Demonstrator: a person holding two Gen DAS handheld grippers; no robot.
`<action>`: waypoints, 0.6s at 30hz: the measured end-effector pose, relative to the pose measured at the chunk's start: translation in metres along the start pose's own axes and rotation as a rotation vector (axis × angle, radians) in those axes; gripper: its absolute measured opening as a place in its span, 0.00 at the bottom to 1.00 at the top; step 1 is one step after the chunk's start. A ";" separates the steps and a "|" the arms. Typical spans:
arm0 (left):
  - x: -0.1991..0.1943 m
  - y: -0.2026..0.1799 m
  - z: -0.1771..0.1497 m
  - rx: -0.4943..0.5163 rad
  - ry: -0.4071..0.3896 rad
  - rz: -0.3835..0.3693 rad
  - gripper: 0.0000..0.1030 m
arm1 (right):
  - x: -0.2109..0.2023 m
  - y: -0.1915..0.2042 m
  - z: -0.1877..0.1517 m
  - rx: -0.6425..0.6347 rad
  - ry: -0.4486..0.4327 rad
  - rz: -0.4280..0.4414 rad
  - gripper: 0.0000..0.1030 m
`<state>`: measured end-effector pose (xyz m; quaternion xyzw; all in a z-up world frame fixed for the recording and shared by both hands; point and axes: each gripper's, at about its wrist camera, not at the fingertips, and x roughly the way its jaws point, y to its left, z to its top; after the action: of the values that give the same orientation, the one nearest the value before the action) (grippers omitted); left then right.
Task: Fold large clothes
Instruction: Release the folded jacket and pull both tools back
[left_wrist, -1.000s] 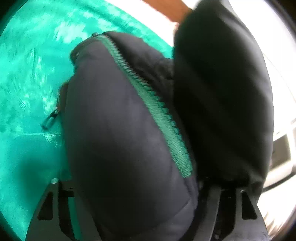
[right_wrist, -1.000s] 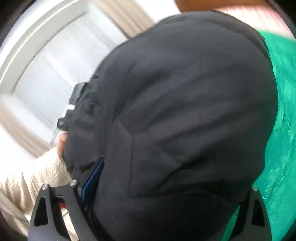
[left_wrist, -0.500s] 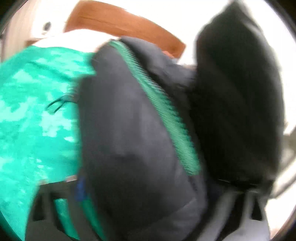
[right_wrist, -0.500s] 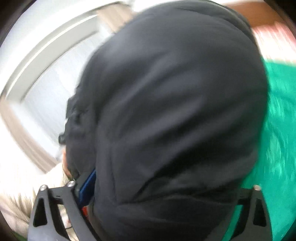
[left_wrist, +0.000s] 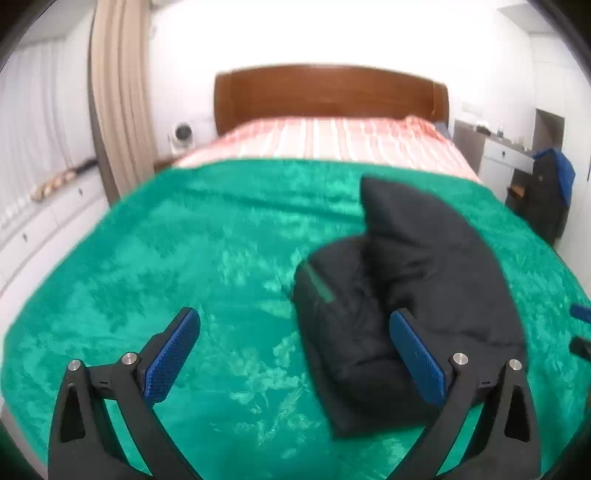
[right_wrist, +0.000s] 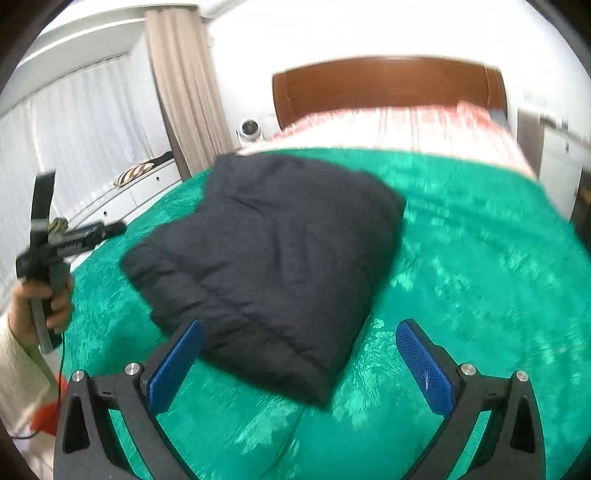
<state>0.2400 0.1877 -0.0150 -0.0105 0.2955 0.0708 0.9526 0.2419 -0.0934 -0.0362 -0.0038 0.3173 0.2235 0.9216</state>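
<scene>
A black padded jacket (left_wrist: 406, 291) with a green zip lies folded into a thick bundle on the green blanket (left_wrist: 184, 258). In the right wrist view the same jacket (right_wrist: 266, 258) fills the middle. My left gripper (left_wrist: 295, 343) hangs open above the blanket, nothing between its blue pads (left_wrist: 173, 354); the bundle lies beyond its right finger. My right gripper (right_wrist: 299, 350) is open too, raised over the bundle's near corner without touching it. A hand (right_wrist: 37, 306) holding the left gripper's handle shows at the left edge of the right wrist view.
The bed has a wooden headboard (left_wrist: 328, 92) and striped pink bedding (left_wrist: 332, 140) beyond the blanket. White drawers (left_wrist: 44, 221) and curtains (left_wrist: 118, 110) run along the left. A dark chair with clothes (left_wrist: 546, 192) stands at the right.
Both grippers let go of the jacket, opened wide and pulled back and up. The jacket, which filled both views, now lies folded on the blanket.
</scene>
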 end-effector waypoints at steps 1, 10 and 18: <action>-0.007 -0.004 0.006 0.007 -0.018 0.007 1.00 | -0.010 0.003 -0.001 -0.014 -0.016 -0.014 1.00; -0.061 -0.042 0.017 0.087 -0.141 0.067 1.00 | -0.082 0.018 0.005 -0.114 -0.219 -0.177 1.00; -0.122 -0.069 0.011 0.124 -0.287 0.102 1.00 | -0.129 0.029 -0.004 -0.120 -0.319 -0.333 1.00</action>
<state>0.1565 0.1039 0.0619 0.0733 0.1604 0.1014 0.9791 0.1372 -0.1206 0.0399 -0.0755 0.1485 0.0846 0.9824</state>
